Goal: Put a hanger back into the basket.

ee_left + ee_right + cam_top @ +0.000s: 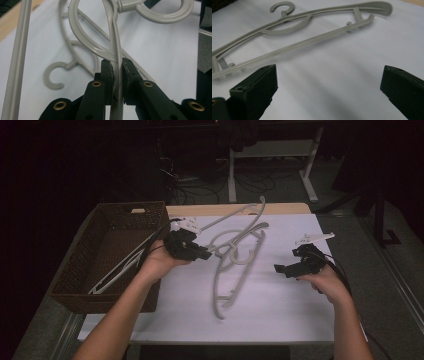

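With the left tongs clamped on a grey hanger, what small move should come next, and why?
Probably carry it left toward the wicker basket. The left tongs are shut on a grey hanger, lifted above the white mat; the basket already holds hangers. Another hanger lies on the mat before the open right tongs.

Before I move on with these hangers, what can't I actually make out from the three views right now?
- High view: the hanger held by the left gripper crosses the hanger on the table; whether they touch or hook together is blurred.
- Left gripper view: the held hanger's arms are cut off by the frame edges.
- High view: how many hangers lie in the basket is unclear; its wall and shadow hide them.
- Right gripper view: the right gripper jaws stand open; their bases are cut off.
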A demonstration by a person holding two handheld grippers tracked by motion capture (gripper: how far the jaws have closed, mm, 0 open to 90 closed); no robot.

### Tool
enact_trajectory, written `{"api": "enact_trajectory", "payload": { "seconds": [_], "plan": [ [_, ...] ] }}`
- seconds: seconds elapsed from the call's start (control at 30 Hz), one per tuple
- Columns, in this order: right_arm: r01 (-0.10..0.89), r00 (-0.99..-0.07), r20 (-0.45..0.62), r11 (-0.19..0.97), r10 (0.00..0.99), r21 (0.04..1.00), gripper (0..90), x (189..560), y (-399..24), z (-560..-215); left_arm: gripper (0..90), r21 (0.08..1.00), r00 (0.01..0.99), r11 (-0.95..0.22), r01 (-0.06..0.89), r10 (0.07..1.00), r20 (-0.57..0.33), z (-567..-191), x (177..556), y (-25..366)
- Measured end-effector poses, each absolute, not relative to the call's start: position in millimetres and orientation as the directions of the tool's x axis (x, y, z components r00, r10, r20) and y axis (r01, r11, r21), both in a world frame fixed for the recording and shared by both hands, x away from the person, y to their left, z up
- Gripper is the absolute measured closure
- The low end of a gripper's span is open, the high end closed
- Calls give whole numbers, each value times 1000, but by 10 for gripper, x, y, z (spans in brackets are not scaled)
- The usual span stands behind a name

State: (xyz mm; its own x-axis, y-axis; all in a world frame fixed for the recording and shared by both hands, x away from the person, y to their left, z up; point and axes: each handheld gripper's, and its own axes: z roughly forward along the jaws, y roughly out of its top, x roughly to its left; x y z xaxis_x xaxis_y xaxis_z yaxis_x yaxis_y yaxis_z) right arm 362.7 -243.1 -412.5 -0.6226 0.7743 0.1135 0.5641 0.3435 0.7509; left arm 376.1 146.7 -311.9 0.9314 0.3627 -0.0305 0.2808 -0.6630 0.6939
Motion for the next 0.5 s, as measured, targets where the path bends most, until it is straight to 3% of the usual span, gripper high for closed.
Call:
{"api": "enact_trajectory", "payload": {
  "seconds": [0.5],
  "plan": [
    [559,-626,101,355,773,749,0,3634,-2387,-4149,821,744,868,-563,359,495,-44,-2724,3715,2528]
  ]
}}
